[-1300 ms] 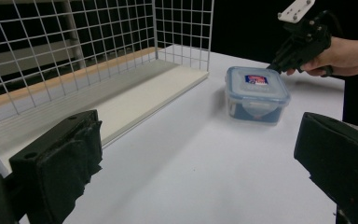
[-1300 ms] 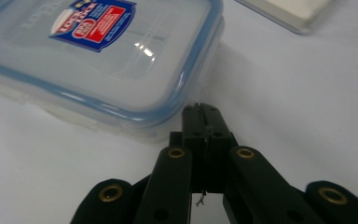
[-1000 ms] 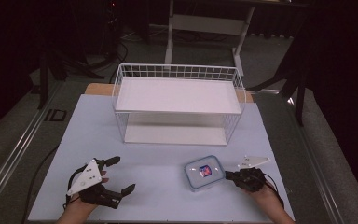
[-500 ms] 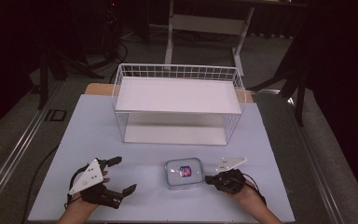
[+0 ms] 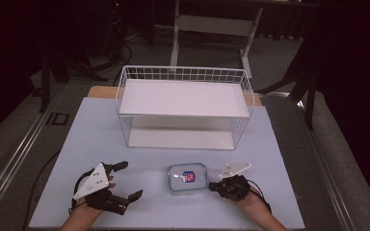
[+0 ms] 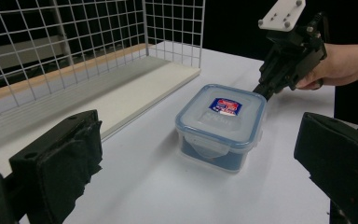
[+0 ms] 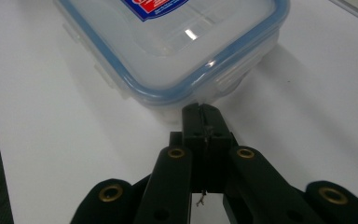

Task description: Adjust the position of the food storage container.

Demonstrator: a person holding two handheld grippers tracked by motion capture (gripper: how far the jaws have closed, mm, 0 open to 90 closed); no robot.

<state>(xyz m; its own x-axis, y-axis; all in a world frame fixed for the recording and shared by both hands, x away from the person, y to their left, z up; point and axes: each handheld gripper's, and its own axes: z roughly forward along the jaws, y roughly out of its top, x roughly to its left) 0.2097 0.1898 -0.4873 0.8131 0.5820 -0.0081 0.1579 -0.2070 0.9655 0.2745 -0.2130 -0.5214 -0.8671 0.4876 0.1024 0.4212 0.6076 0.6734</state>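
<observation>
The letters "ID" (image 5: 58, 119) are read on the floor beside the table's left edge. A red-and-blue label (image 6: 223, 105) is seen on the container lid (image 6: 219, 116); its print is illegible.

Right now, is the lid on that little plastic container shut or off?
Shut. The blue-rimmed lid sits flat on the container, flush all round its rim, with a side flap folded down. Whether every flap is latched, I cannot tell.

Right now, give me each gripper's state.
Left gripper: open, holding nothing.
Right gripper: shut, holding nothing, jaws' tip against the box.
</observation>
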